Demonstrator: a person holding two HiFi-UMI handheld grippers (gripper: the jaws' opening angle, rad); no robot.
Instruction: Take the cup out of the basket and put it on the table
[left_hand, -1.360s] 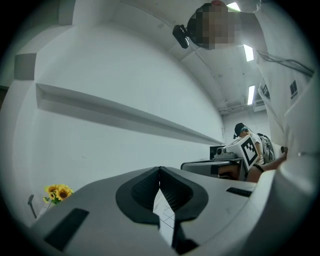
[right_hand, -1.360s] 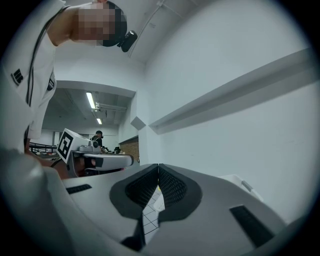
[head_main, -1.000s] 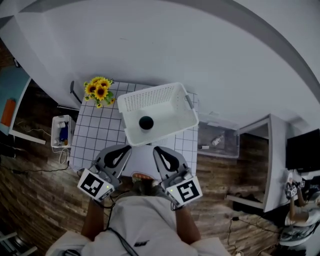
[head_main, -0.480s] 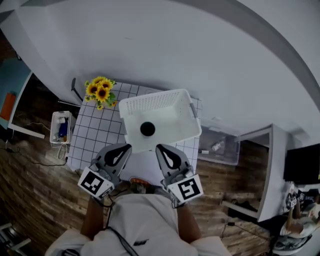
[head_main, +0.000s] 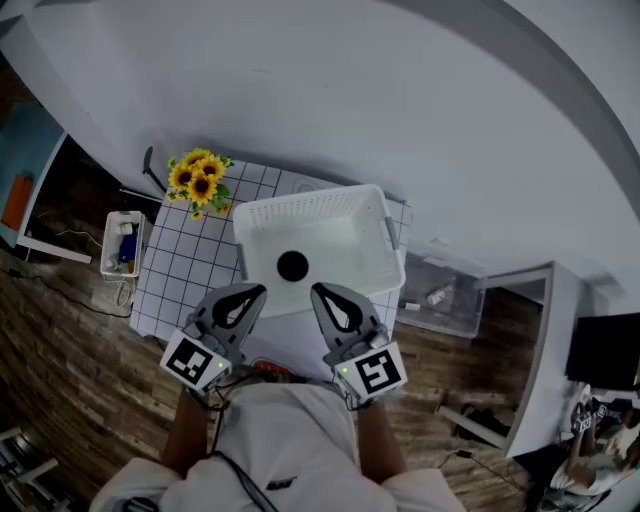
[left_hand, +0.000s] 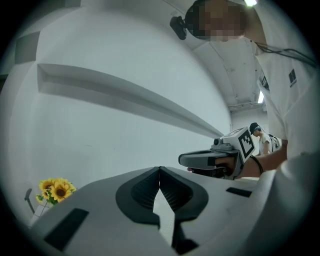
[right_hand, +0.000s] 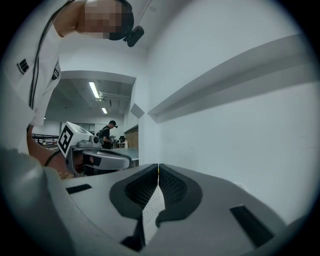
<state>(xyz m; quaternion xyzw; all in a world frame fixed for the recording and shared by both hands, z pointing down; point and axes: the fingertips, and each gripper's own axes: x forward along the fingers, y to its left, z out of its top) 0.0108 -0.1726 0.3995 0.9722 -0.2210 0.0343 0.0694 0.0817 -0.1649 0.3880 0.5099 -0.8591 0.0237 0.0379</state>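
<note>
The left tool (head_main: 258, 291) and right tool (head_main: 317, 292) are each pressed together with nothing pinched, held side by side and level, their tips by the near wall of the white basket (head_main: 312, 203) on the gridded counter (head_main: 178, 272). The dark cup (head_main: 292, 266) stands inside the basket, just ahead of the tips and between them. Sunflowers (head_main: 197, 180) stand farther off, ahead-left of the left tool.

One basket (head_main: 310, 207), one cup (head_main: 292, 265), one table (head_main: 180, 270), one sunflower bunch (head_main: 197, 180)
</note>
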